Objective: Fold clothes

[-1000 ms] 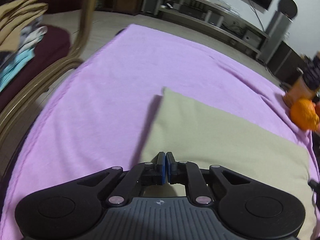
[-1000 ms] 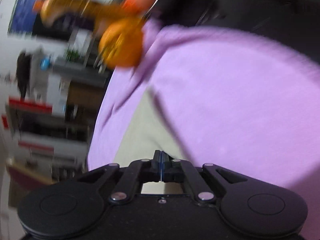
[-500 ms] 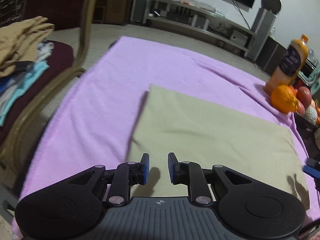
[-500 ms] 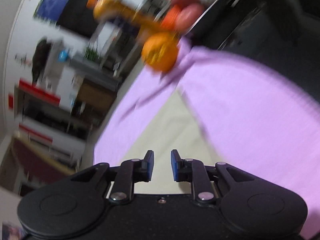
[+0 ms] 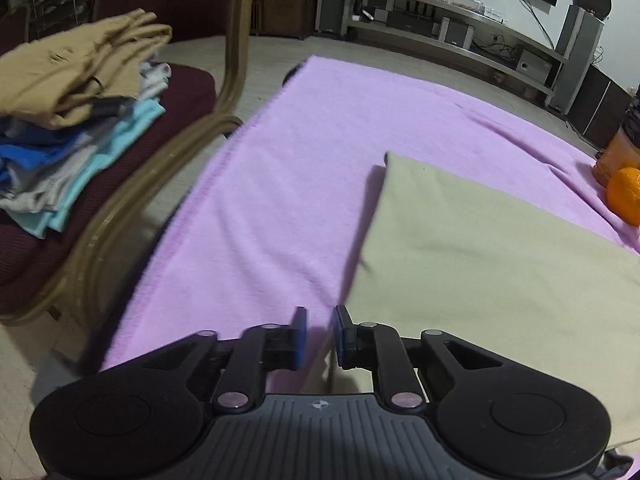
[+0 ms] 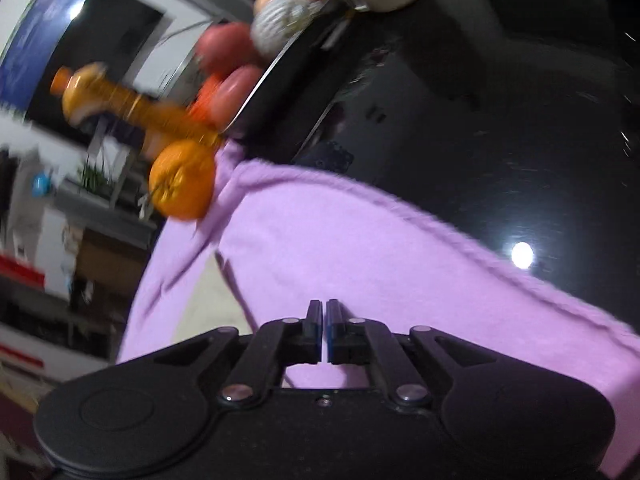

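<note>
At the bottom centre of the left wrist view, the left tool [image 5: 319,330] hangs with its blue pads parted and nothing between them, poised over the near left corner of a beige garment [image 5: 500,264]. That garment fills the lower right of the frame, lying flat as a neat rectangle with straight edges on a purple blanket [image 5: 280,200] spread over the desk. In the right wrist view, heavily blurred, the right tool [image 6: 324,330] sits at bottom centre with its pads drawn almost together and no cloth between them; only a sliver of the beige garment [image 6: 204,304] shows at lower left, beside the purple blanket [image 6: 360,248].

Further back, at the right edge of the left view, an orange [image 5: 626,196] rests on the blanket just in front of a juice bottle [image 5: 618,148]. At upper left, a stack of clothes [image 5: 72,120] sits on a chair [image 5: 120,216] beside the desk, topped by a tan piece; a media shelf [image 5: 460,32] lines the far wall.

By appearances, the beige piece is folded at least in part, and neither tool holds it. Whether it needs another fold or only a move to the chair stack cannot be settled from here.
</note>
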`<state>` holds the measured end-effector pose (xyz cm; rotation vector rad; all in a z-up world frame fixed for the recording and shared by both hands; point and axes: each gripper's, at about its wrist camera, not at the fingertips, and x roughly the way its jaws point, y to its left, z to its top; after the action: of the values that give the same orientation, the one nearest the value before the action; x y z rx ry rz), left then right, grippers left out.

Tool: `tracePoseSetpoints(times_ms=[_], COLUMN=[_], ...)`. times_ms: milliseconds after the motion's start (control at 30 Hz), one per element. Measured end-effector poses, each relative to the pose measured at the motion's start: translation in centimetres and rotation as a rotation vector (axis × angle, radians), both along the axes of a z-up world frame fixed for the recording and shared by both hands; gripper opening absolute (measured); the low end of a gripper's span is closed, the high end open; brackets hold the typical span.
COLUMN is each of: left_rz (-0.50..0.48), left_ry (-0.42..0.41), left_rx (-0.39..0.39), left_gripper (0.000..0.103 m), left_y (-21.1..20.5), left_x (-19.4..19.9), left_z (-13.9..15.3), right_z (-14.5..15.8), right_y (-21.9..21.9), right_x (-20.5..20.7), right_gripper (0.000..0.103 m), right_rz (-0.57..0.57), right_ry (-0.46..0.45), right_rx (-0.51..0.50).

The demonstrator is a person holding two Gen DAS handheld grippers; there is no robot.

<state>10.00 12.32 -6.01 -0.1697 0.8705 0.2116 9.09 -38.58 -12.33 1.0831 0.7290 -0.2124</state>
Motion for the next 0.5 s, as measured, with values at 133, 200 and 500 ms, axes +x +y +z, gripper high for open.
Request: tracePoseSetpoints(times_ms=[133,200,500], left_rz=[-0.065,-0.118,-0.147], left_ry=[-0.04,-0.036,0.081], left_rx=[-0.033,-0.056,0.123], left_gripper=[0.014,0.015,0.024], left_y=[-0.9,-2.2,-4.0], left_x=[-2.1,-2.2,-2.5], left_z=[0.9,0.5,-1.2], right_z=[2.0,2.7,1.4], right_y=[2.0,3.9,5.9], right_x=[-0.7,-0.5,-1.5], right_gripper=[0.014,0.015,0.0], right_rz=[0.137,0.229,0.294], right_ry=[-0.048,-0.076,0.081], right_rx=[-0.008,-0.018,-0.097])
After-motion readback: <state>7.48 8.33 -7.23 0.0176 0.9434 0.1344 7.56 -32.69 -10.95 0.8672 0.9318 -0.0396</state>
